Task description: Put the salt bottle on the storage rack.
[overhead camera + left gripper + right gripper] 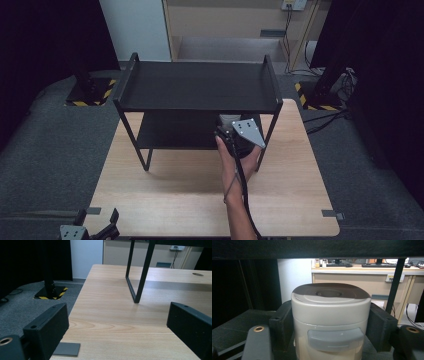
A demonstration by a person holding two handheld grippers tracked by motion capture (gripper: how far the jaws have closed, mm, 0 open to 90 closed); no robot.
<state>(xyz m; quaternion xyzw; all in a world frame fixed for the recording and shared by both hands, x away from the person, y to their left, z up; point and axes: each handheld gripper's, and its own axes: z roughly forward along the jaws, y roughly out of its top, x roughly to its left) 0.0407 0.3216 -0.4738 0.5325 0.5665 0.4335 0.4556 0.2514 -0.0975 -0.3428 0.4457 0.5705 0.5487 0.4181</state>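
The work in hand is the handling of a grey canister [331, 322] at the lower shelf [165, 131] of a black rack [200, 87] that stands on the bench [190, 195].

**Right gripper.** The right gripper [239, 137] reaches under the top shelf of the rack, at the right end of the lower shelf. In the right gripper view its jaws stand one on each side of the canister and touch its walls, so they are clenched on it. The canister is upright, lid on, with a latch tab facing the camera.

**Canister position.** The canister is within the lower tier, at or just above the shelf surface. Its base is hidden, so contact with the shelf cannot be confirmed.

**Left gripper.** The left gripper [95, 231] sits at the near left corner of the bench, well apart from the rack. Its jaws are released, with bare bench between them, and it takes no part in the work.

**Progress (judgement).** The canister is gripped and is inside the rack. Whether it is being placed or removed cannot be determined. If placing, what remains is to seat it, release the jaws and withdraw. If removing, the lift-out and transfer remain.
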